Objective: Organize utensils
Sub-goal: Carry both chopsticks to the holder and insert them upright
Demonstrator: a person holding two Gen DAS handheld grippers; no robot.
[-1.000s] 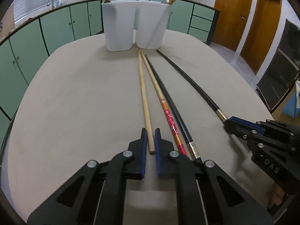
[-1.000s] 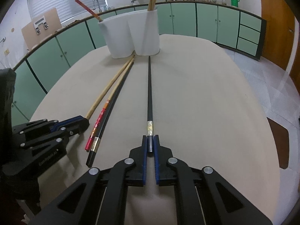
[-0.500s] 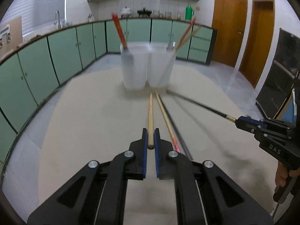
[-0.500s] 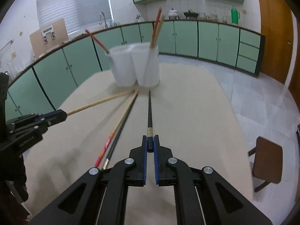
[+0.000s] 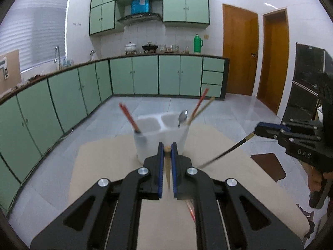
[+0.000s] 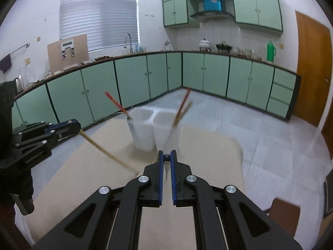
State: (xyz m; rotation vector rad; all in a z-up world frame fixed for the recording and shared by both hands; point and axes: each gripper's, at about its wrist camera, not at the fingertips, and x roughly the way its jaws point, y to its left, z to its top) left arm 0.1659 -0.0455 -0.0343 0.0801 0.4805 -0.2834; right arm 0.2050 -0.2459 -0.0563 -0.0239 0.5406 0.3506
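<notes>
Here we see the wooden chopstick point(image 5: 167, 166) pinched in our left gripper point(image 5: 167, 148), the black chopstick point(image 5: 226, 153) clamped in our right gripper point(image 6: 167, 157), both lifted off the table point(image 5: 100, 162). White holder point(image 5: 145, 143) sits ahead near the far edge; room either side.

Both grippers are held raised and tilted downward; the left gripper point(image 5: 167, 148) and the right gripper point(image 6: 166, 157) are kept closed.
</notes>
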